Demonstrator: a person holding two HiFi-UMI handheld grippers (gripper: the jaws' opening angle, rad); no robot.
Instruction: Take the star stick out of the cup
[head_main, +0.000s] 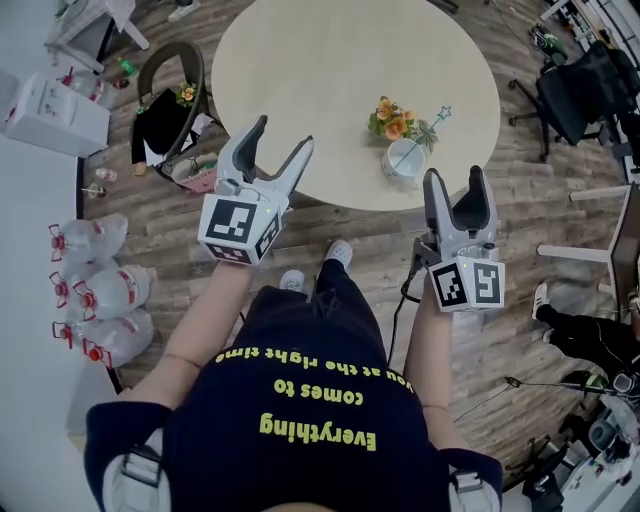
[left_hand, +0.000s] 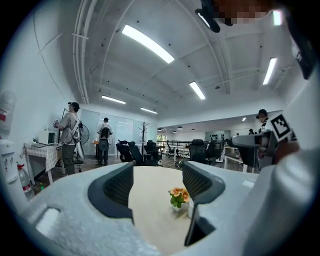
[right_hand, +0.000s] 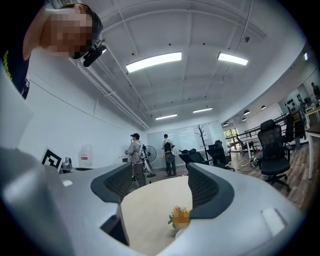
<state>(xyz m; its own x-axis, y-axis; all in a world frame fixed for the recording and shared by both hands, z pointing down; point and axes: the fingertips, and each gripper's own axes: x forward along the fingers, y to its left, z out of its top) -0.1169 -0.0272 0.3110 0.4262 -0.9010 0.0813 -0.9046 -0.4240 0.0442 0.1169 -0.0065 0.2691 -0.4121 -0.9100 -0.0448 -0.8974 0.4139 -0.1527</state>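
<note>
1. Two tools are held up in front of the person, both short of the things on the worktop (head_main: 320, 70). The left tool (head_main: 283, 135) is over its near edge and the right tool (head_main: 455, 178) is just off that edge.
2. Left tool: its jaws stand wide apart and empty. Its own view shows only bare worktop in the gap, with the flowers (left_hand: 178, 196) well beyond.
3. Right tool: its jaws are likewise parted with nothing between them, and it points towards the same small group.
4. Next comes the cup (head_main: 403, 160), white and upright, close to the worktop's near right edge. It is just beyond the right tool and neither tool touches it.
5. Inside it is the star stick (head_main: 440, 117), which leans up and to the right with its star above the rim.
6. Behind the cup, the orange flowers are just beside it; whether they touch I cannot tell.
7. Judged from this, none of the task is done. Reaching in, closing on the stick and lifting it clear of the cup all remain. The right tool is the nearer one for that.
</note>
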